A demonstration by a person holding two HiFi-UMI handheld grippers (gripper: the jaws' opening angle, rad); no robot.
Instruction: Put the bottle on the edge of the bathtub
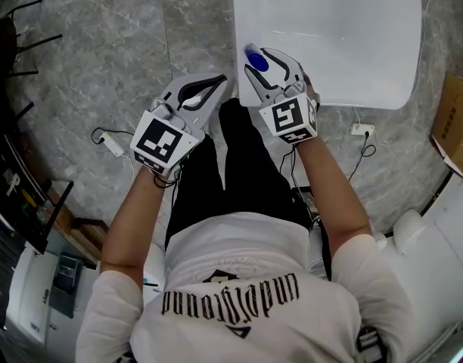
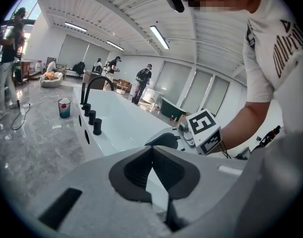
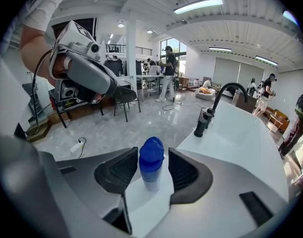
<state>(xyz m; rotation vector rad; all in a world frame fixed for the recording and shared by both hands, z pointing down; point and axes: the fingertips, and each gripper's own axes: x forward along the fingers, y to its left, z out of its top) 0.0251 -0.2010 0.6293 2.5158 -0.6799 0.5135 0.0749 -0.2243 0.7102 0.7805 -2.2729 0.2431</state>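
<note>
**Bottle standing on the bathtub edge, right gripper open around it**

**Head view.** The person stands at the corner of a white bathtub point(image 1: 345, 59) on a grey marbled floor point(image 1: 118, 44). The right gripper point(image 1: 263, 63) reaches over the tub's near edge, with the blue cap of the bottle point(image 1: 255, 60) between its jaws. The left gripper point(image 1: 209, 89) hangs just beside it, short of the tub, over the floor. Each gripper carries a marker cube with black-and-white squares and no letters. The white T-shirt point(image 1: 239, 278) bears one line of dark print, seen upside down and not legible with confidence.

**Left gripper view.** The jaws meet at their tips and nothing lies between them. Beyond them are the long tub rim, a black tap point(image 2: 91, 89) and the right gripper.

**Right gripper view.** The bottle stands upright on the white edge, close to its outer border. Both pads point(image 3: 119, 170) stand apart from the bottle with a slim gap on each side, so the gripper is open and holds nothing. No label or brand can be read on the bottle.

**Risk.** The placing looks all but complete, and the hazard lies in the retreat. The gaps are narrow, so a skewed or sideways pull could catch the cap with a pad. The bottle could then tip and go over the nearby border to the floor.
</note>
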